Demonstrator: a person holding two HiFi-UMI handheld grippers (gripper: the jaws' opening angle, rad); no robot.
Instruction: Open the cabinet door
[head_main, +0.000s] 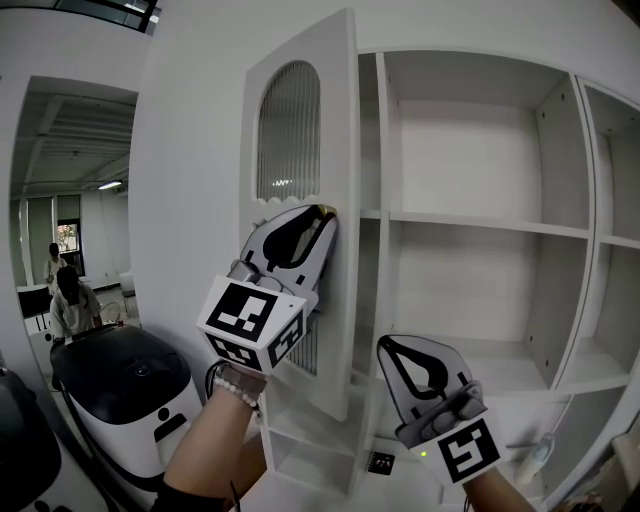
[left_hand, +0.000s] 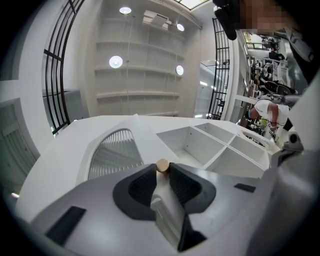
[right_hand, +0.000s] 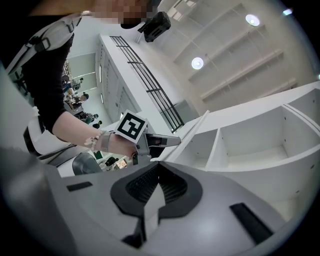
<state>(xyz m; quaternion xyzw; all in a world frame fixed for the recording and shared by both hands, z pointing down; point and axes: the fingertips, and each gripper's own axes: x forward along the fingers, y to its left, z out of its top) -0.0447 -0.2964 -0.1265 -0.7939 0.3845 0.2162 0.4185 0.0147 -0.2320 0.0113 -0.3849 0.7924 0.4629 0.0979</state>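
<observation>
The white cabinet door (head_main: 335, 130), with a ribbed arched glass pane (head_main: 288, 130), stands swung out from the cabinet (head_main: 480, 225), whose shelves show bare. My left gripper (head_main: 326, 214) is at the door's free edge, shut on the small brass knob (head_main: 324, 210). In the left gripper view the knob (left_hand: 162, 165) sits pinched between the two black pads at the tips of the gripper (left_hand: 162, 169). My right gripper (head_main: 386, 346) hangs lower, in front of the open shelves, shut with nothing in it; its jaws (right_hand: 158, 164) meet at the tips.
A black-and-white machine (head_main: 120, 385) stands at the lower left beside the door. People (head_main: 65, 300) are far off on the left. A small black item (head_main: 380, 462) lies on the bottom shelf, and a white object (head_main: 535, 458) sits lower right.
</observation>
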